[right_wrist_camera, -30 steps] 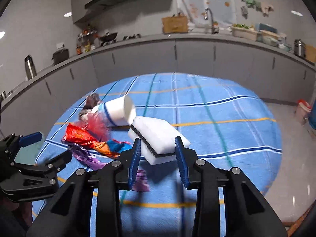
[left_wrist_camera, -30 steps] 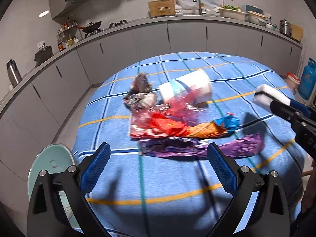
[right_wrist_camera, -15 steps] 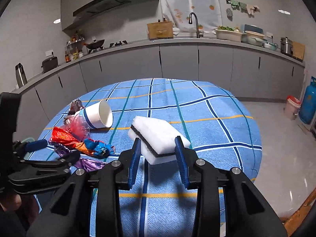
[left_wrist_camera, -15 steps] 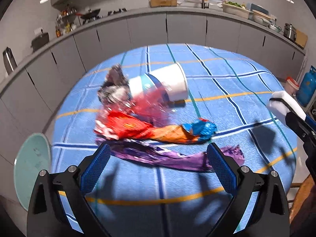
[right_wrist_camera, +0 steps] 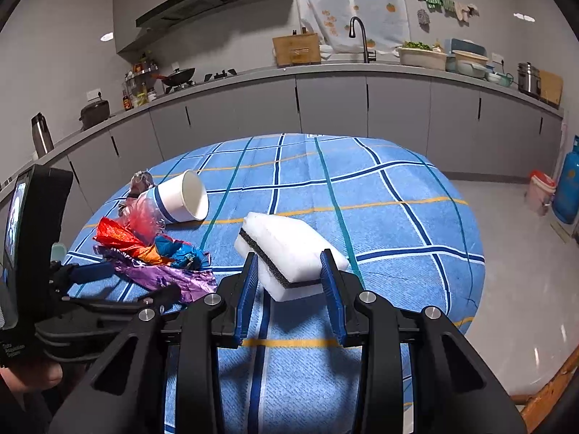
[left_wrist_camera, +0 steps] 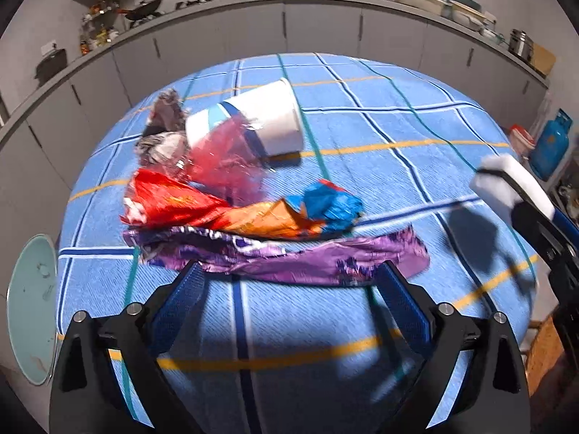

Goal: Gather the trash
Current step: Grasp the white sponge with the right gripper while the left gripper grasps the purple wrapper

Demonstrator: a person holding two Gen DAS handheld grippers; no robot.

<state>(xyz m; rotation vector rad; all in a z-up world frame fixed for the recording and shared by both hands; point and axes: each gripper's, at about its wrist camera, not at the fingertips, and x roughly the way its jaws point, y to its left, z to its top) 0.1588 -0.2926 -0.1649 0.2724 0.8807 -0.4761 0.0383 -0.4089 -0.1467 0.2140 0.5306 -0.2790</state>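
Note:
A pile of trash lies on the blue checked tablecloth (left_wrist_camera: pixel 398 137): a tipped white paper cup (left_wrist_camera: pixel 260 123), a red-orange wrapper (left_wrist_camera: pixel 202 209), a crumpled blue wrapper (left_wrist_camera: pixel 329 206), a long purple wrapper (left_wrist_camera: pixel 289 256) and a grey crumpled piece (left_wrist_camera: pixel 163 137). My left gripper (left_wrist_camera: pixel 289 289) is open, just short of the purple wrapper. My right gripper (right_wrist_camera: pixel 289 282) is shut on a white sponge with a dark layer (right_wrist_camera: pixel 289 249), held above the table right of the pile (right_wrist_camera: pixel 152 246). The sponge also shows in the left wrist view (left_wrist_camera: pixel 510 184).
A pale green round lid or bin (left_wrist_camera: pixel 32 307) stands on the floor left of the table. Grey kitchen cabinets (right_wrist_camera: pixel 362 108) run behind. A blue gas cylinder (right_wrist_camera: pixel 568 188) and a small red-lidded bin (right_wrist_camera: pixel 539 191) stand at the right.
My left gripper has moved closer to the trash pile, which now looms larger. My right gripper has drawn back and risen with the sponge still held.

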